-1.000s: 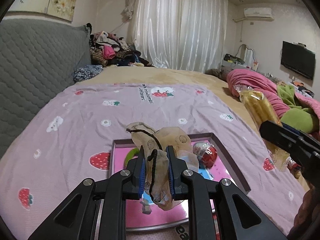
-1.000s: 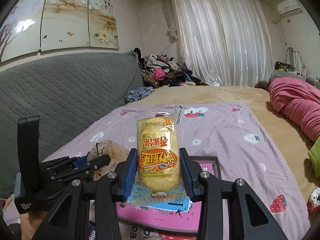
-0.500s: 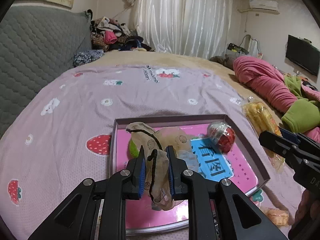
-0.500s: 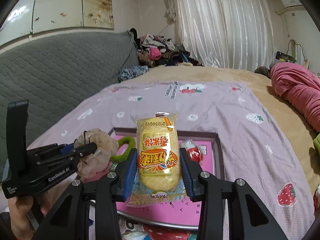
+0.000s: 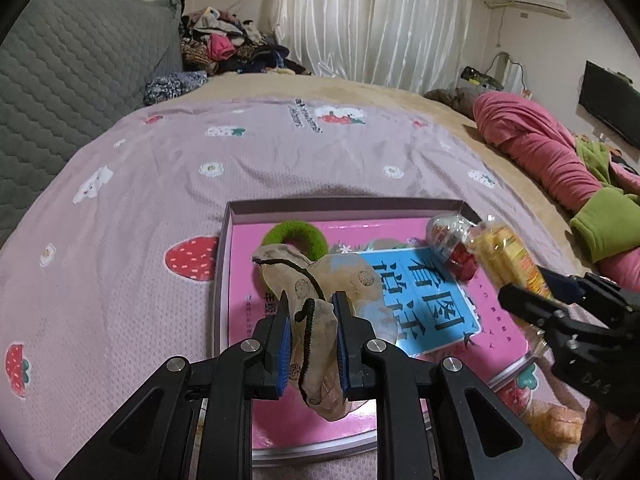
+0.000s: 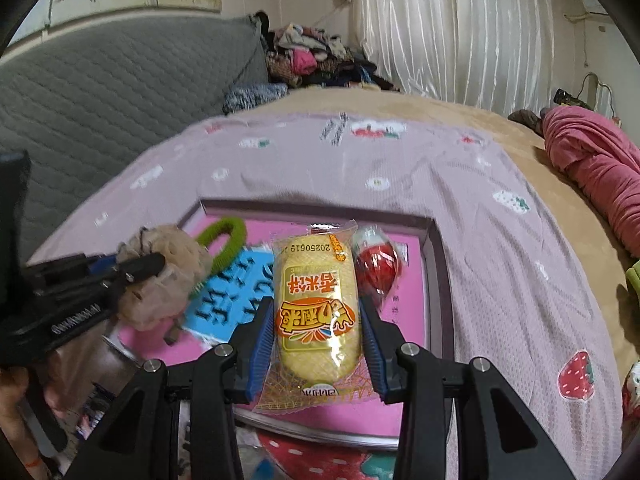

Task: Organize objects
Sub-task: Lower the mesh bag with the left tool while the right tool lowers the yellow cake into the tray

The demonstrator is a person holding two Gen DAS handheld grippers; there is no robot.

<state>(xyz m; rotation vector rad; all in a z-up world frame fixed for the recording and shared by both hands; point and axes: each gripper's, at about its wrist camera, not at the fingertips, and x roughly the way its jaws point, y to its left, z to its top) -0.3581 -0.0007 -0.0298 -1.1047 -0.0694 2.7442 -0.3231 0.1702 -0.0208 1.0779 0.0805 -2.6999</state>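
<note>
My left gripper [image 5: 310,304] is shut on a crumpled beige stocking [image 5: 320,344] with black trim, held over the near left part of a pink tray [image 5: 224,264]. My right gripper [image 6: 318,304] is shut on a yellow snack packet [image 6: 316,300] with orange lettering, above the tray's [image 6: 436,280] near right side. In the tray lie a green hair ring [image 5: 296,236], a blue card with large characters [image 5: 428,300] and a red wrapped sweet [image 6: 378,268]. From the left wrist view the right gripper [image 5: 532,284] and its packet [image 5: 508,256] show at the right.
The tray rests on a lilac strawberry-print sheet [image 5: 160,184] over a bed. A grey quilted headboard [image 5: 60,92] lines the left side. A clothes pile [image 5: 224,48] sits far back, pink and green bedding [image 5: 552,152] at the right. A hand [image 6: 16,392] holds the left gripper.
Both grippers have come down and tipped toward the tray, each keeping its load. The tray and its contents now fill more of both views.
</note>
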